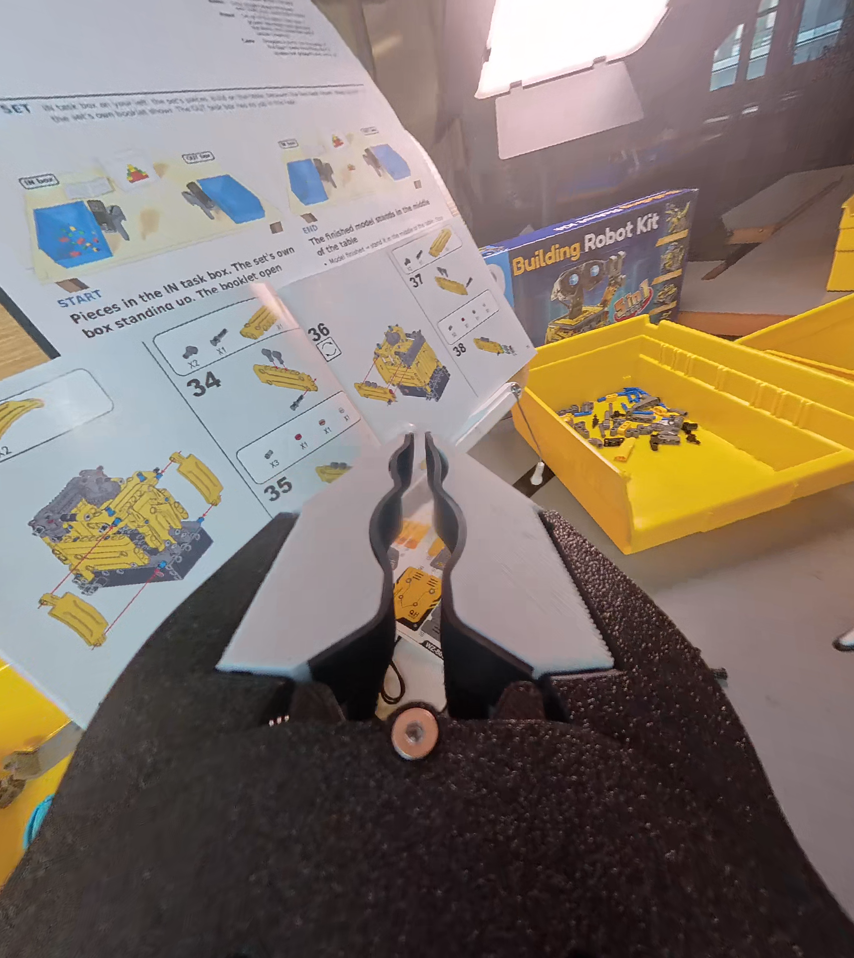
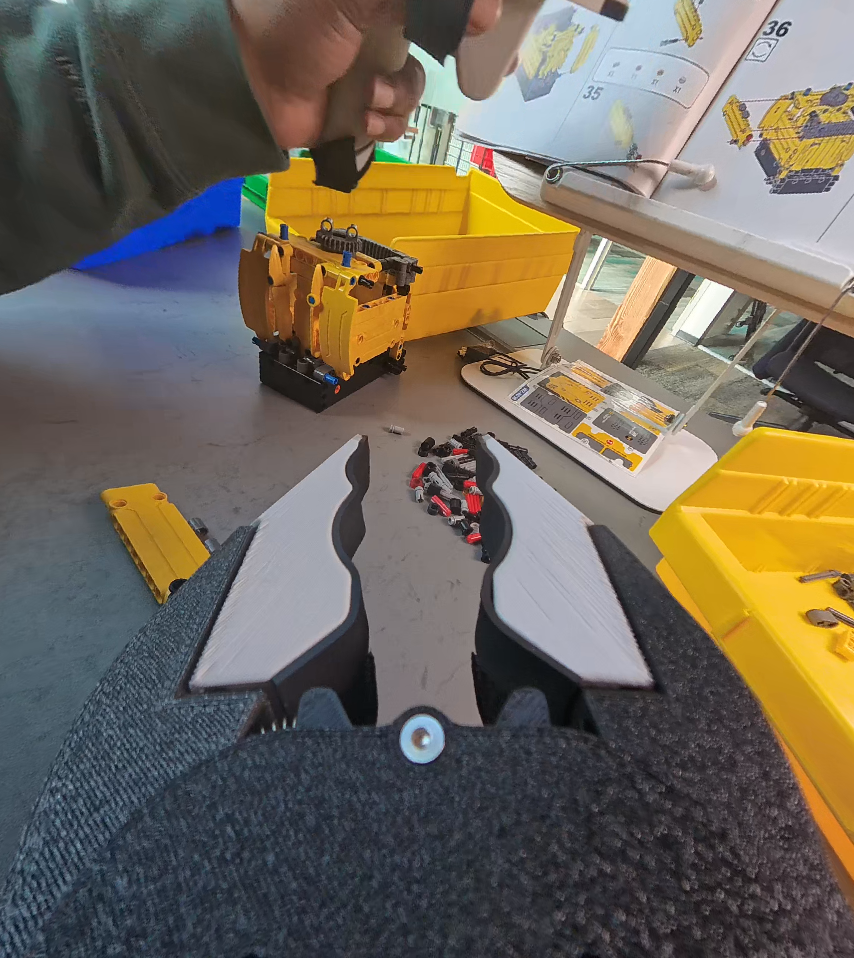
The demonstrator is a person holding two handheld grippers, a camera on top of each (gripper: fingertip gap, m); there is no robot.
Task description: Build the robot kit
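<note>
My left gripper [image 1: 417,438] is raised to the open building booklet [image 1: 399,357] on its stand, shut on the lower corner of the right page, which lifts off the left page. In the right wrist view a person's hand [image 2: 321,78] holds it up there. My right gripper [image 2: 422,446] is open and empty, low over the grey table, with a pile of small red, black and grey pins [image 2: 448,487] between its fingertips. The part-built yellow and black model [image 2: 326,316] stands beyond it. A yellow beam [image 2: 155,534] lies to its left.
A yellow bin [image 1: 673,518] holds several small grey and blue pieces, with more yellow bins and the blue kit box [image 1: 596,264] behind. A printed sheet [image 1: 155,207] stands behind the booklet. Another yellow bin [image 2: 466,249] is behind the model; a sticker sheet [image 2: 596,409] lies on the stand's base. About 25 centimeters separates my left fingertips from my right.
</note>
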